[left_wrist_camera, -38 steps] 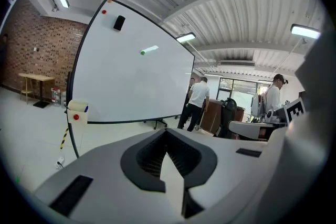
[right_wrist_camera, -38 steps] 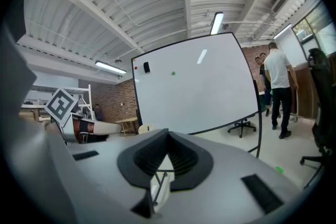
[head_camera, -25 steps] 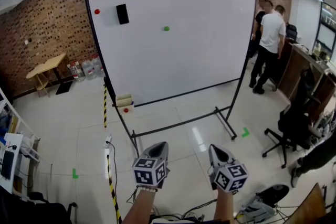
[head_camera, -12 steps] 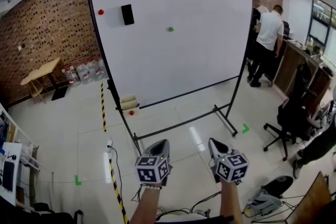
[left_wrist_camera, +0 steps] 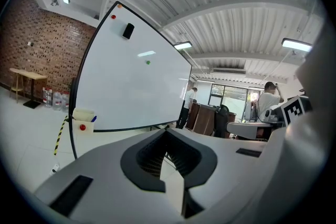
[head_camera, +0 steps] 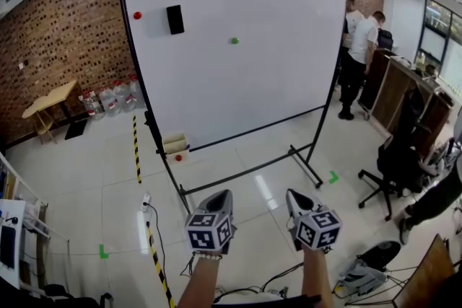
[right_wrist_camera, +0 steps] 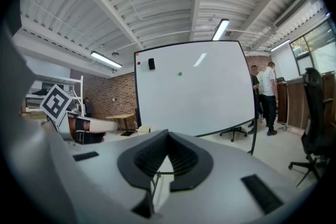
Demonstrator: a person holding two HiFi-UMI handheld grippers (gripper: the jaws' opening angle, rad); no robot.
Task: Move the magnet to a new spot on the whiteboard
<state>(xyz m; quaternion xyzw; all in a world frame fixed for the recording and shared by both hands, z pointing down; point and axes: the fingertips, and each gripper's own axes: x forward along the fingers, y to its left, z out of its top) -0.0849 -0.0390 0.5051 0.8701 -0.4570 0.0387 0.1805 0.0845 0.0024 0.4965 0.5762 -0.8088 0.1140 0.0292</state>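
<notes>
Green magnet, well out of reach

Green magnet (head_camera: 234,40) sits mid-width below the top edge of the whiteboard (head_camera: 289,83), right of the black eraser (head_camera: 174,19). I judge it light and rigid; pinch its rim and peel. My left gripper (head_camera: 222,198) and right gripper (head_camera: 294,197) are both pressed together, empty. No legible writing.

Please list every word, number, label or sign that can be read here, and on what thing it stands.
No text can be read in any view.
Whiteboard: blank, only magnets and a black block.
Cubes on left gripper and right gripper: square marker patterns, no letters.
Labels on the bottles: too small to read.
</notes>
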